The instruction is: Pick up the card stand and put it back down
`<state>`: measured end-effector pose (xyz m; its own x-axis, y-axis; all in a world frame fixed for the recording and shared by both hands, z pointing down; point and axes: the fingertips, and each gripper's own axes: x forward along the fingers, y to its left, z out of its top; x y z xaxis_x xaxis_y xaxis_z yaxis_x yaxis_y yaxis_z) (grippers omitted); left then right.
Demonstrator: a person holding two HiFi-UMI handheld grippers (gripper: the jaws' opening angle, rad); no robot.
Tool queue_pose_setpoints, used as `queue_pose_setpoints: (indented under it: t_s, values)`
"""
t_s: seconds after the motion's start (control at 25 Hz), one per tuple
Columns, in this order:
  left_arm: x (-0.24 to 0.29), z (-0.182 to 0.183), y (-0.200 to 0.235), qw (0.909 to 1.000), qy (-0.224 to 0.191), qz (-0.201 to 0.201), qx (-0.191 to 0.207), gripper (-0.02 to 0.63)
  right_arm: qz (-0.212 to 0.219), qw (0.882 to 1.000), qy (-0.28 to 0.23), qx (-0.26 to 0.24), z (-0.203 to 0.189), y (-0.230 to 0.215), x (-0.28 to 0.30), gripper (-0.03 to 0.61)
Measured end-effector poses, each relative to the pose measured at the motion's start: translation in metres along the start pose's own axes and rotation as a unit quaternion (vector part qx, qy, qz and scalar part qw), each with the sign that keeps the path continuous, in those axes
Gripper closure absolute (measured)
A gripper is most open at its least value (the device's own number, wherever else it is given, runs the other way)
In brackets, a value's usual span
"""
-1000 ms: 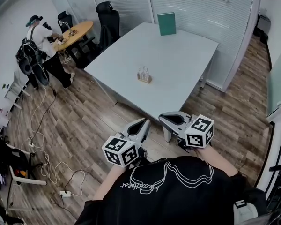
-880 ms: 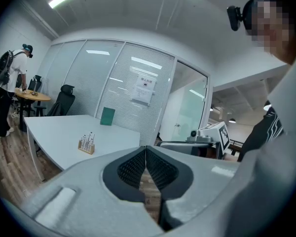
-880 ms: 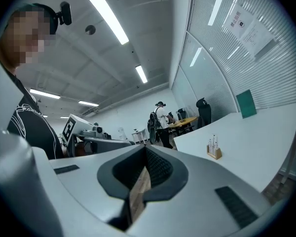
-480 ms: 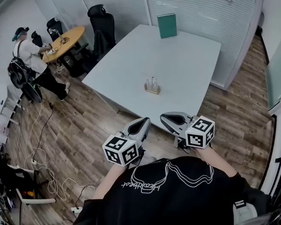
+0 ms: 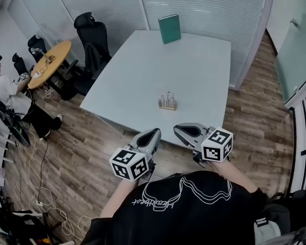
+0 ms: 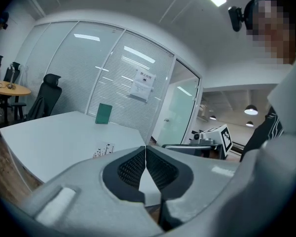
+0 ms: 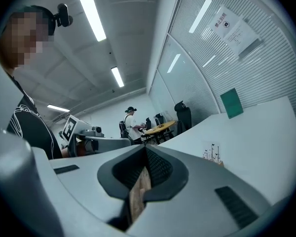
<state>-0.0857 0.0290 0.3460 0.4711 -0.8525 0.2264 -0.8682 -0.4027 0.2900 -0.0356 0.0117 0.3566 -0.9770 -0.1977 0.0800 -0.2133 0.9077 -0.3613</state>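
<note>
In the head view, the card stand [image 5: 168,102] sits on the white table [image 5: 137,70], towards the near edge and well apart from both grippers. A green board [image 5: 169,28] stands upright at the table's far edge. The left gripper [image 5: 154,132] and the right gripper [image 5: 177,129] are held side by side in front of the person's chest, over the wooden floor [image 5: 86,137] and the table's near edge, each with its marker cube towards the body. A black office chair [image 5: 86,32] stands at the table's far left corner. Beyond it is a round wooden table [image 5: 51,63], and another person [image 5: 7,103] is at the left edge of the view.

In the left gripper view, the two ribbed pads meet at their tips with nothing between them. The card stand shows small on the table, left of the jaws and far off. The right gripper's marker cube appears at the right.

In the right gripper view, the jaws are likewise pressed together and hold nothing; only floor shows through the gap below the tips. The card stand stands on the table to the right of the jaws, with the green board farther back against the slatted wall [image 7: 266,68].
</note>
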Motion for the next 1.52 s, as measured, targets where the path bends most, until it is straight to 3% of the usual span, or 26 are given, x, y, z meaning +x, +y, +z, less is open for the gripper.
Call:
queue_pose_setpoints:
  t_s: [0.32,0.64,1.2,1.52]
  values:
    - [0.007,-0.002,0.041,0.9993,0.005,-0.037,-0.006,0.598,-0.052,0.999,0.004,0.005,-0.012,-0.013,0.027,0.569]
    - [0.023,-0.009,0.064,0.9986,0.015,-0.047,-0.020,0.598,-0.084,0.996,0.017,0.007,-0.021,-0.038,0.033,0.569]
    - [0.083,-0.016,0.108,0.9981,0.058,-0.019,-0.011,0.598,-0.114,0.993,0.032,0.027,-0.022,-0.124,0.041,0.569]
    - [0.121,-0.030,0.150,0.9965,0.079,-0.008,-0.027,0.597,-0.135,0.989,0.053,0.031,-0.032,-0.177,0.055,0.557]
